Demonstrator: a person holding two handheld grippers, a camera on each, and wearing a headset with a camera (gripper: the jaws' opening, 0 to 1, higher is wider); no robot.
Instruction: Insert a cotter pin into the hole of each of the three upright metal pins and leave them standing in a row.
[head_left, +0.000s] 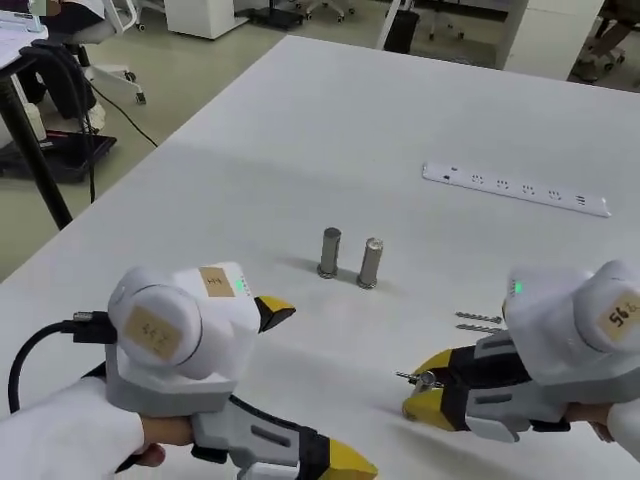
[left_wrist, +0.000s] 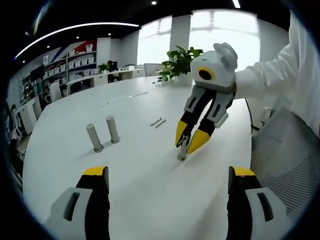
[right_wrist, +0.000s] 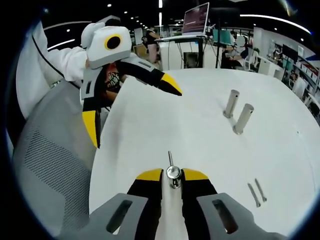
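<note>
Right tongs clamped on short silver cylindrical metal pin, presumably steadying it upright; thin steel cotter pin juts ahead of jaws. Left tongs wide open, empty.

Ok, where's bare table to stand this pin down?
Open table left of the two upright pins, and between them and the power strip. Crowded beside the right gripper, shut on the third pin: two loose cotter pins lie there.

Right tool clamps silver cylindrical metal pin; thin cotter pin projects from it. Farther upright pin, nearer upright pin stand on white counter.
</note>
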